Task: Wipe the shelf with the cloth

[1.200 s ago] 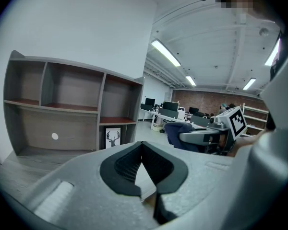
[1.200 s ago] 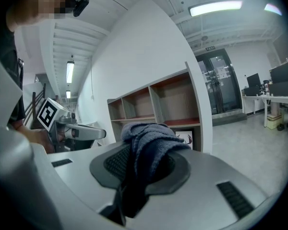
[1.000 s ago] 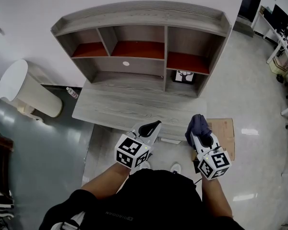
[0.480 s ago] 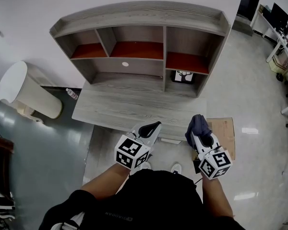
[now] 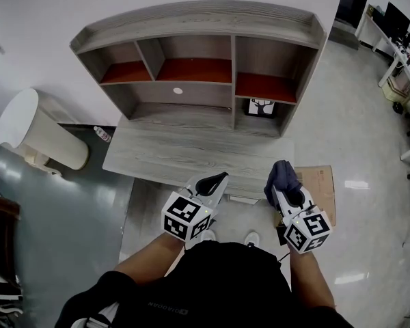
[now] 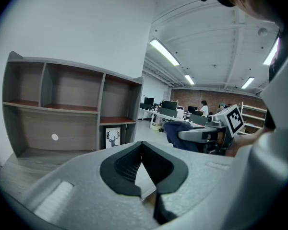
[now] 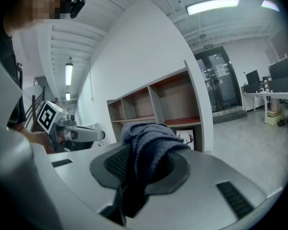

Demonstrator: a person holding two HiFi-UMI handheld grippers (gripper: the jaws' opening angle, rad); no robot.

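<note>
Low in the head view, the person in a dark top is standing just short of the desk (image 5: pixel 191 152), holding both tools out in front. At lower centre the left gripper (image 5: pixel 215 181) is hovering off the desk's near edge with its dark pads pressed together at the tips and nothing between them. Just right of it, at the same height in the frame, the right gripper (image 5: pixel 287 191) is pinching a bundled blue-grey cloth (image 5: pixel 280 174), which is bulging up and over the jaw tips; in the right gripper view the cloth (image 7: pixel 149 138) is filling the space between the pads and draping over them. Neither tool is touching the desk. A flat piece of cardboard (image 5: pixel 321 186) is lying on the floor at right, beside the cloth. Past the bare grey desktop, the shelf (image 5: pixel 191 19) is standing against the white wall across the upper middle, its upper compartments floored in red-brown. A small deer picture (image 5: pixel 261 107) is sitting in the lower right compartment. At far left a white rounded bin (image 5: pixel 27 125) is standing on the floor, with what looks like a small bottle (image 5: pixel 102 133) lying between it and the desk.
</note>
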